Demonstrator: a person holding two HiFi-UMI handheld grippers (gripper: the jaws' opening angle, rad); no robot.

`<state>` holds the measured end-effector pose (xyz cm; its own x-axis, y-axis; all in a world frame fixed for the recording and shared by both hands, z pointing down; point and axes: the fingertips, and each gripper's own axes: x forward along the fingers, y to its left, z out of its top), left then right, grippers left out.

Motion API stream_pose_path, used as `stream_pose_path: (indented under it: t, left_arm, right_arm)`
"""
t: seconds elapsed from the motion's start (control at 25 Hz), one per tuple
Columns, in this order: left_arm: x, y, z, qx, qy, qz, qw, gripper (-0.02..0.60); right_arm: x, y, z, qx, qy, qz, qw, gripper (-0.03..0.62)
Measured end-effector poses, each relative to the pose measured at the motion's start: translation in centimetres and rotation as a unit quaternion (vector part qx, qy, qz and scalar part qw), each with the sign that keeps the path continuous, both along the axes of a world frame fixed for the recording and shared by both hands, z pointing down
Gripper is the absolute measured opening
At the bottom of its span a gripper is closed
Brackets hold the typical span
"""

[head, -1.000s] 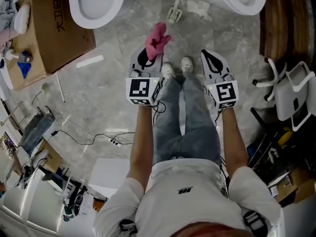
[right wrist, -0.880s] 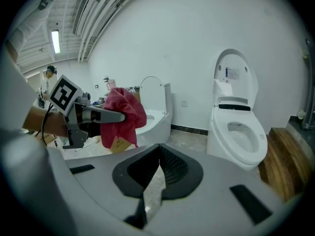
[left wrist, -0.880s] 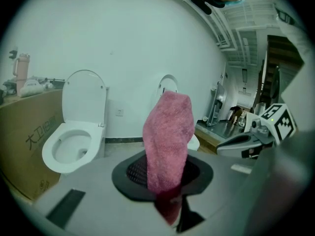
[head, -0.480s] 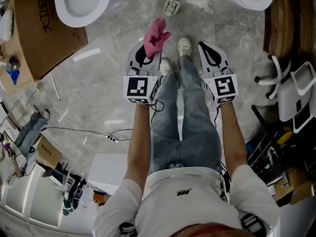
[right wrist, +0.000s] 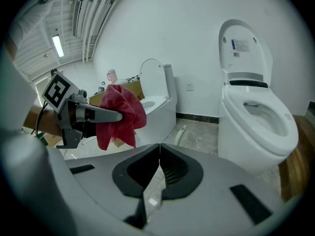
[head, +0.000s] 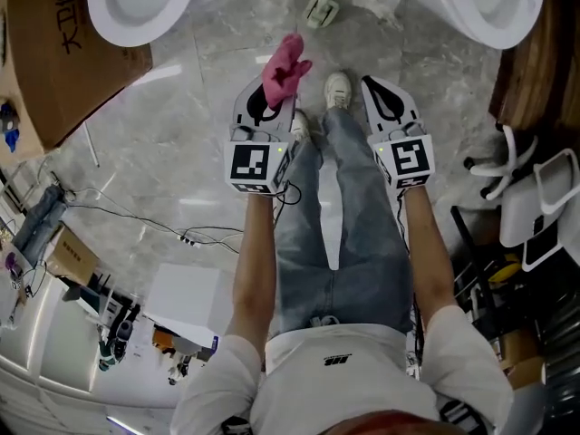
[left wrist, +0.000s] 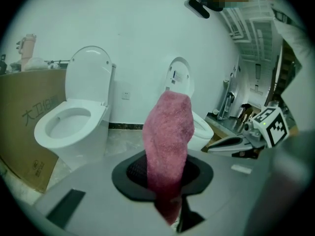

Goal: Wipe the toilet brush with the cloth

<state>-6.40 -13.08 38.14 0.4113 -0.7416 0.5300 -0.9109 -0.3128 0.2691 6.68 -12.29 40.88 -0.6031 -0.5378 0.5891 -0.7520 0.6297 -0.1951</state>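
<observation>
We are gripping the pink cloth (left wrist: 168,141) in the left hand-held gripper (head: 272,93). Its jaws are pinching narrowly on the lower end, so most of the fabric is standing up and flopping forward past the tips. We are judging that this grip is leaving a generous free pad for wiping, with the jaws themselves well back from anything dirty. The right hand-held gripper (head: 376,87) is sitting near the left one and level with it, its jaws pressed fully together on nothing. We are reading that as the hand being saved to pick up and steady the brush. The toilet brush (head: 320,7) seems to be the pale, slim thing lying on the floor (head: 172,143) ahead of both sets of tips and between them, well apart from either. It is small and blurred from the head view, so we are naming it cautiously. One white toilet (head: 136,3) is standing ahead and outward of the left hand-held gripper, and a second toilet (head: 480,3) is standing ahead and outward of the right. Wiping is not yet under way, since cloth and brush are not touching. The next move is calling for the right jaws to open and take the handle so the cloth can run along it.
</observation>
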Motion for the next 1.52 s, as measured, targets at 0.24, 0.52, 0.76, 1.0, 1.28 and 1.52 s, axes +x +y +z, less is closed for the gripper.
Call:
stream_pose_path:
  t: [0.24, 0.52, 0.76, 1.0, 1.28, 1.52]
  left_arm:
    - [0.4, -0.7, 3.5, -0.014, -0.008, 0.009, 0.9998, 0.087]
    - [0.6, -1.7, 7.9, -0.006, 0.002, 0.016, 0.9999, 0.087]
    - [0.3, -1.7, 12.8, 0.009, 0.007, 0.020, 0.9997, 0.087]
    - [-0.3, -1.9, 17.8, 0.023, 0.014, 0.023, 0.9994, 0.087]
    - [-0.4, -2.8, 23.0, 0.032, 0.035, 0.025, 0.9986, 0.087]
    - [0.1, -3.5, 26.0, 0.052, 0.041, 0.035, 0.9972, 0.087]
  right_arm:
    - [0.4, -2.0, 3.4, -0.005, 0.004, -0.002, 1.000, -0.003]
    - [0.2, -3.2, 8.5, 0.007, 0.017, -0.006, 1.000, -0.003]
    - [-0.2, -3.1, 13.9, 0.022, 0.026, -0.011, 0.999, 0.000]
    - [-0.3, -3.4, 19.4, 0.040, 0.038, -0.016, 0.998, 0.011]
    - [-1.5, -4.2, 25.2, 0.066, 0.041, -0.036, 0.996, 0.032]
    - [-2.9, -5.2, 29.5, 0.091, 0.042, -0.056, 0.993, 0.049]
